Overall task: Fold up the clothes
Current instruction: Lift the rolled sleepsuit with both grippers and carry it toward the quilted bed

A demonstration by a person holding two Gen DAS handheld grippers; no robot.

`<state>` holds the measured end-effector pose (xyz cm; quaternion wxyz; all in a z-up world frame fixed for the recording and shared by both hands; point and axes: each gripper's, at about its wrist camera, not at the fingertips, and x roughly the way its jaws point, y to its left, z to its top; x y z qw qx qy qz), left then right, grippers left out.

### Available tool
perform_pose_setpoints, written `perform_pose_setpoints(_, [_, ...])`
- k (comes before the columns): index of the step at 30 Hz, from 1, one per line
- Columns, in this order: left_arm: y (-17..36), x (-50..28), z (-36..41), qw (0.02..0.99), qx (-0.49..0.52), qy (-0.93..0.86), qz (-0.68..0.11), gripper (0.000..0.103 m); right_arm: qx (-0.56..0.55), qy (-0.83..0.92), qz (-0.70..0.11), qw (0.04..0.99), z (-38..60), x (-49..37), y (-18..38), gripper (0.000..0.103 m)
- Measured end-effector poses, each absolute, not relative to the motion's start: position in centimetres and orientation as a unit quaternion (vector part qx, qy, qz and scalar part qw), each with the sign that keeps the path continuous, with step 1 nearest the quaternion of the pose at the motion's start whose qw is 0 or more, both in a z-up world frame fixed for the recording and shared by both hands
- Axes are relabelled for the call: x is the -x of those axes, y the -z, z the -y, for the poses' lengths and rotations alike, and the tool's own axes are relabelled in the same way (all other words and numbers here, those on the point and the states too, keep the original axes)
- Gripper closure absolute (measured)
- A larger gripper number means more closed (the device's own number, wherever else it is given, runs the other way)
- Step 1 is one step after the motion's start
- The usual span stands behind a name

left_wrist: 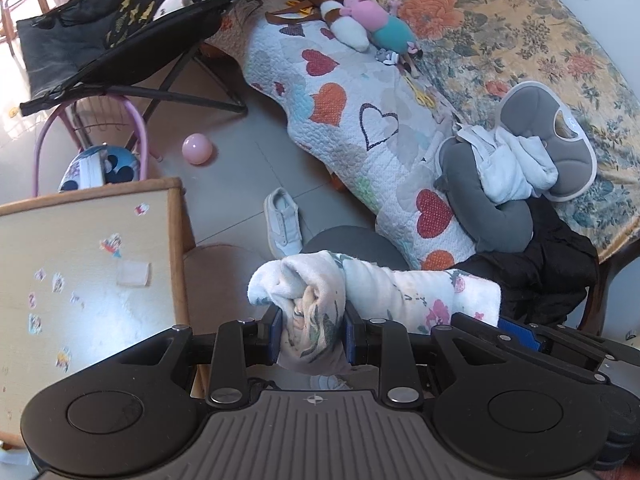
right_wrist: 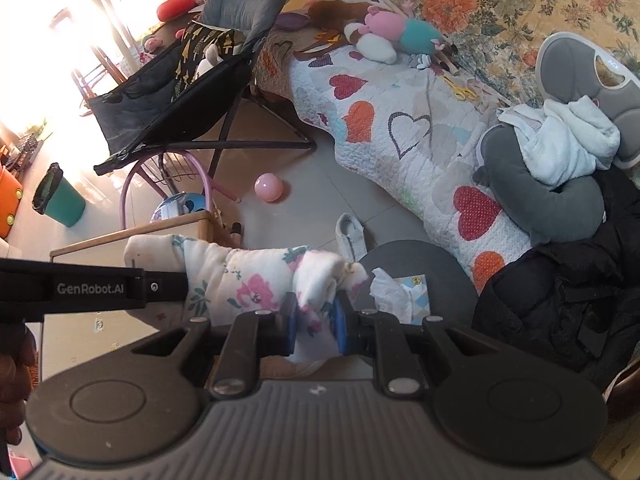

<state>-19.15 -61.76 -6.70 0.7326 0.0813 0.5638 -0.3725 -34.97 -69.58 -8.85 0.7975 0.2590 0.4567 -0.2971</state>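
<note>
A white floral garment [left_wrist: 400,292] hangs bunched and stretched between my two grippers, above the floor. My left gripper [left_wrist: 312,334] is shut on one bunched end, cloth squeezed between its blue pads. In the right wrist view the same floral garment [right_wrist: 248,276] runs leftward from my right gripper [right_wrist: 316,326], which is shut on the other end. The left gripper's black body [right_wrist: 92,290] shows at the left of that view. A white hooded garment [right_wrist: 560,144] lies crumpled on a grey pillow [right_wrist: 532,200] on the bed.
A heart-patterned quilt [left_wrist: 352,120] hangs off the bed edge. Black clothing [left_wrist: 540,272] is piled by it. On the floor lie a white shoe [left_wrist: 282,222], a pink ball [left_wrist: 197,149] and a round dark stool [right_wrist: 436,264]. A small stickered table [left_wrist: 88,272] stands left, a black folding chair [left_wrist: 100,48] behind.
</note>
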Motion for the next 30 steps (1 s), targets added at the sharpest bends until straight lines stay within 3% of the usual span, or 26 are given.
perform_pose_setpoints(30, [7.4,12.6,76.0,0.708,-0.117,0.432,-0.546,0.074,-0.266,0.367,-0.439,0.776,80.9,31.7,9.8,0.084])
